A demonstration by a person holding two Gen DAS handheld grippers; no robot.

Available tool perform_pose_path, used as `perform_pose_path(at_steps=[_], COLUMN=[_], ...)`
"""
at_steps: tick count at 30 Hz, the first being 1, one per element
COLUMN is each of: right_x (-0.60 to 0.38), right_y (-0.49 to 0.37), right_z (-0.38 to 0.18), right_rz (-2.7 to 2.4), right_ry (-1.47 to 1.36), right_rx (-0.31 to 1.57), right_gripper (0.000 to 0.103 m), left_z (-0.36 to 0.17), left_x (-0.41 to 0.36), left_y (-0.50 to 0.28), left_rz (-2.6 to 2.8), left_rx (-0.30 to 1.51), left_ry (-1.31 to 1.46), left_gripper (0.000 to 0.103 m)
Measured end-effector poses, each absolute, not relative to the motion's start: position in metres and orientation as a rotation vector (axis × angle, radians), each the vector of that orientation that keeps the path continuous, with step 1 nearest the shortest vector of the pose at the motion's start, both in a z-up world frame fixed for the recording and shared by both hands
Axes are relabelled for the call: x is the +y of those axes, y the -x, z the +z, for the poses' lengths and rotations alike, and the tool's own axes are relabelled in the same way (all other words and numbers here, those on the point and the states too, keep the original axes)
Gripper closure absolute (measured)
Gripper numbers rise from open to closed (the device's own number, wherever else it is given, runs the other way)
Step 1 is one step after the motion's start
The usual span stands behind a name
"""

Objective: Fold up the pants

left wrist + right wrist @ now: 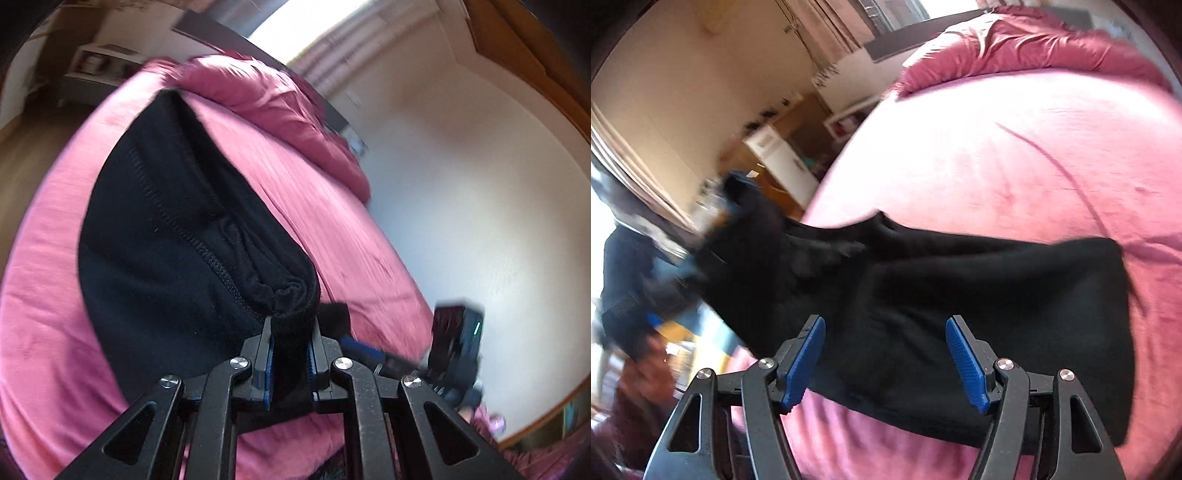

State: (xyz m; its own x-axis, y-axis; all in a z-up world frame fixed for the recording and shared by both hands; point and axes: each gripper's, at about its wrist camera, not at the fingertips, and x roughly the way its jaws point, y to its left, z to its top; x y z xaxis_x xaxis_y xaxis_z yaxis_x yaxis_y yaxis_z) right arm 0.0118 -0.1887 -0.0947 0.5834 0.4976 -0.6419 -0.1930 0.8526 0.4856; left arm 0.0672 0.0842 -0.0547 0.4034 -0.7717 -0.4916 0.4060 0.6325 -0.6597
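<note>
Gripping a bunched fold of the black pants (177, 236), the left tool (290, 354) has its jaws clamped tight on the cloth at the near edge; the rest of the garment trails away to the far left over the pink bed (332, 221). The other tool shows blurred at the right. Seen from the right wrist, the right tool (886, 362) stands wide open, blue pads (964, 362) apart, just above the pants (960, 295) spread across the bed (1015, 147).
</note>
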Motion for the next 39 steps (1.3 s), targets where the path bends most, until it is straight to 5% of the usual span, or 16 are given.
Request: perform_pose_path(at_steps=[13, 15, 17, 20, 24, 32, 39], right_x=[-0.135, -0.121, -0.105, -0.096, -0.096, -0.121, -0.181], right_y=[-0.083, -0.094, -0.101, -0.105, -0.103, -0.075, -0.040], right_z=[-0.103, -0.113, -0.122, -0.123, -0.107, -0.054, -0.018], right_rz=[0.575, 0.582, 0.571, 0.572, 0.598, 0.596, 0.521], right_ry=[-0.380, -0.314, -0.204, -0.159, -0.178, -0.194, -0.270], right_rx=[1.014, 1.068, 1.115, 1.129, 1.082, 0.955, 0.857], right_gripper=[0.027, 0.032, 0.063, 0.083, 0.088, 0.089, 0.089], left_z=[-0.069, -0.069, -0.069, -0.066, -0.052, -0.051, -0.076], left_x=[0.020, 0.015, 0.013, 0.018, 0.060, 0.166, 0.152], left_y=[-0.041, -0.039, -0.035, -0.034, -0.035, -0.066, -0.083], left_rz=[-0.844, -0.853, -0.848, -0.851, -0.996, -0.773, -0.689], left_rx=[0.912, 0.910, 0.905, 0.912, 0.903, 0.850, 0.896], left_ry=[0.195, 0.168, 0.133, 0.090, 0.241, 0.527, 0.524], left_gripper=[0.090, 0.090, 0.090, 0.085, 0.073, 0.070, 0.070])
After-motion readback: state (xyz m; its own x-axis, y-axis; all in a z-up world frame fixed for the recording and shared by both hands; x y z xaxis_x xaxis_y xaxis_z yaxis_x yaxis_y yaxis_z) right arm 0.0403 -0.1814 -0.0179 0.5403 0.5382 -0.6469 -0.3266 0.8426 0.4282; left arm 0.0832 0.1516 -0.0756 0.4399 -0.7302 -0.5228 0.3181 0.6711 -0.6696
